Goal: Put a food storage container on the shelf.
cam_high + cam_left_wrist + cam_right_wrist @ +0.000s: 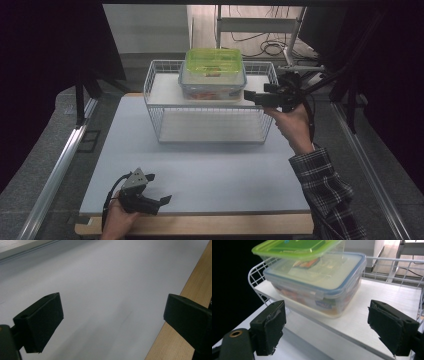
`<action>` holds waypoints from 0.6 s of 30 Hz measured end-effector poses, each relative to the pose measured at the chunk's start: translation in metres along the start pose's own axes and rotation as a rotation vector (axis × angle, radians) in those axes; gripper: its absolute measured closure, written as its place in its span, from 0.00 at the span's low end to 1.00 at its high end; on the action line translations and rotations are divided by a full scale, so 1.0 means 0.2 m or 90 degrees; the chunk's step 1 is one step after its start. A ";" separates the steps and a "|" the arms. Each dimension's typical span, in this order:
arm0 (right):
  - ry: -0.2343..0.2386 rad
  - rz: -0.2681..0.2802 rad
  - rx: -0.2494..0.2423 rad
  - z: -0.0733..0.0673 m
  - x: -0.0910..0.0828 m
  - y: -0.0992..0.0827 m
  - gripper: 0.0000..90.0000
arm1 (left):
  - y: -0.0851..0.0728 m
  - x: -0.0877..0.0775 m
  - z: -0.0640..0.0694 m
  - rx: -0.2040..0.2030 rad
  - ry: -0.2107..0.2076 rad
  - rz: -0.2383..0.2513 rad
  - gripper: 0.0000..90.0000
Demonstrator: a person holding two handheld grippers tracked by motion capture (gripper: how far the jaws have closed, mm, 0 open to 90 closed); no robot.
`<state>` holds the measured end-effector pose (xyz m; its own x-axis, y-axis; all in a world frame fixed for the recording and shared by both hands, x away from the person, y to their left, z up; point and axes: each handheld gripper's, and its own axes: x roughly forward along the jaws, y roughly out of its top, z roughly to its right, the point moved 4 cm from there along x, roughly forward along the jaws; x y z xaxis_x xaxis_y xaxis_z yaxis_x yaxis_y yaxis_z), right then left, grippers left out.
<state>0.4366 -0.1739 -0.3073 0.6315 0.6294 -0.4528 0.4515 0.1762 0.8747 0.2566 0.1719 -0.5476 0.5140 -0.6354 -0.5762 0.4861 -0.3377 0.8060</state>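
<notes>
A white wire rack (152,102) stands at the back of the table with a white shelf board (387,297) on top. On that board sits a clear box with a blue-rimmed lid (212,87) (322,277), and a green-lidded box (214,61) (294,247) is stacked on it. My right gripper (248,96) (327,311) is at the rack's right end, level with the shelf and pointing at the blue-rimmed box. Its jaws are open, short of the box, with nothing between them. My left gripper (159,188) (113,305) rests low at the table's front left, open and empty.
A pale grey mat (200,170) covers the table, with a wooden edge (197,287) along the front. The rack's lower level (210,127) holds nothing. Metal rails (55,170) run along both sides, and a frame with cables (270,47) stands behind.
</notes>
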 end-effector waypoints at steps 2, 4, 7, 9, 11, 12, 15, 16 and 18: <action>0.005 -0.002 -0.001 -0.01 0.00 -0.02 0.16 | 0.00 0.00 0.00 0.000 0.001 0.000 0.03; 0.008 -0.004 -0.005 -0.01 0.00 -0.04 0.16 | 0.00 0.00 0.00 0.000 0.000 0.000 0.03; 0.014 -0.006 -0.005 -0.02 0.01 -0.07 0.15 | 0.00 0.00 0.00 0.000 0.001 0.000 0.03; 0.016 -0.009 -0.009 -0.02 0.01 -0.08 0.14 | 0.00 0.00 0.00 0.001 0.000 0.000 0.03; 0.018 -0.011 -0.009 -0.03 0.02 -0.10 0.14 | 0.00 0.00 0.00 0.001 0.001 -0.001 0.03; 0.018 -0.013 -0.009 -0.03 0.02 -0.11 0.14 | 0.00 0.00 0.00 0.001 0.001 0.000 0.03; 0.022 -0.017 -0.010 -0.03 0.02 -0.14 0.13 | 0.00 0.00 0.00 0.000 0.001 0.000 0.03; 0.022 -0.017 -0.011 -0.03 0.03 -0.15 0.13 | 0.00 0.00 0.00 0.001 0.001 -0.001 0.03; 0.024 -0.018 -0.013 -0.03 0.03 -0.16 0.13 | 0.00 0.00 0.00 0.002 0.001 -0.001 0.03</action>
<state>0.4214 -0.1707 -0.3367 0.5943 0.6524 -0.4703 0.4553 0.2091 0.8654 0.2565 0.1719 -0.5478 0.5140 -0.6339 -0.5779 0.4853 -0.3407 0.8052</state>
